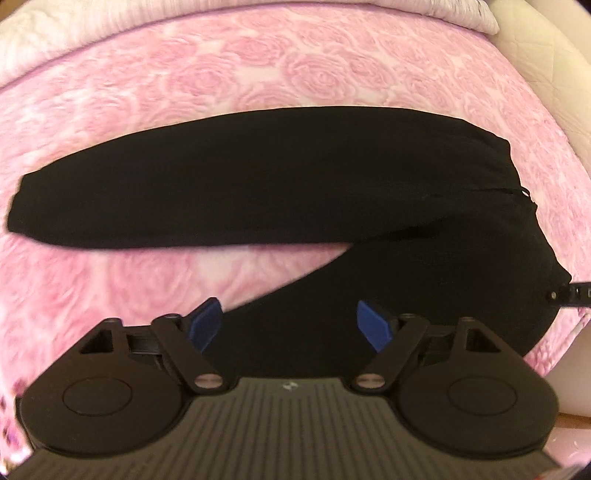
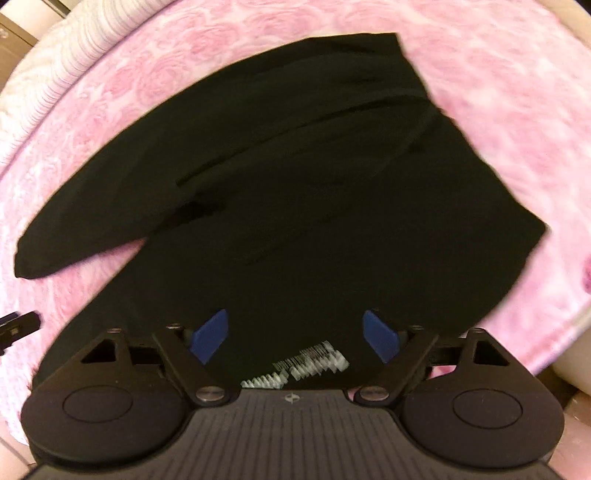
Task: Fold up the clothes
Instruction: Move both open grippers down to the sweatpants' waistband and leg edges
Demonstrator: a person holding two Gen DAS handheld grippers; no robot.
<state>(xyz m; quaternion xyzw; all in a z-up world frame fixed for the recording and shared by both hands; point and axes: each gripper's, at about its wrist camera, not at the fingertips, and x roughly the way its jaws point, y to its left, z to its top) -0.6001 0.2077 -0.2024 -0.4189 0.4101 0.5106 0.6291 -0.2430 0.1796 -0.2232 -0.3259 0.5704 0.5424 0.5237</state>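
Black trousers (image 1: pixel 258 177) lie spread on the bed, over a pink rose-patterned cover (image 1: pixel 221 74). From the left side, one leg stretches out long and flat across the cover toward the left, and the other leg splits off from it and runs down toward the left claw (image 1: pixel 291 325), with a wedge of pink cover showing between the two. A white ribbed quilt (image 1: pixel 55 33) sits along the far edge of the bed.

The left claw hangs just above the nearer leg with its two blue pads (image 1: pixel 207 323) spread wide. Nothing is between them; the cloth lies below, ungripped. A bit of the other tool's black frame pokes in at the right edge of this view.

From the right side, the trousers (image 2: pixel 314 166) fill most of the view, the wide waist part closest and the legs (image 2: pixel 92 229) tapering away to the left. A white printed label (image 2: pixel 306 363) shows on the cloth right in front of the right claw (image 2: pixel 295 336). That claw is wide open too, blue pads (image 2: pixel 380 339) well apart and holding nothing, poised over the waist end. This view is smeared, so the finer creases are hard to read.
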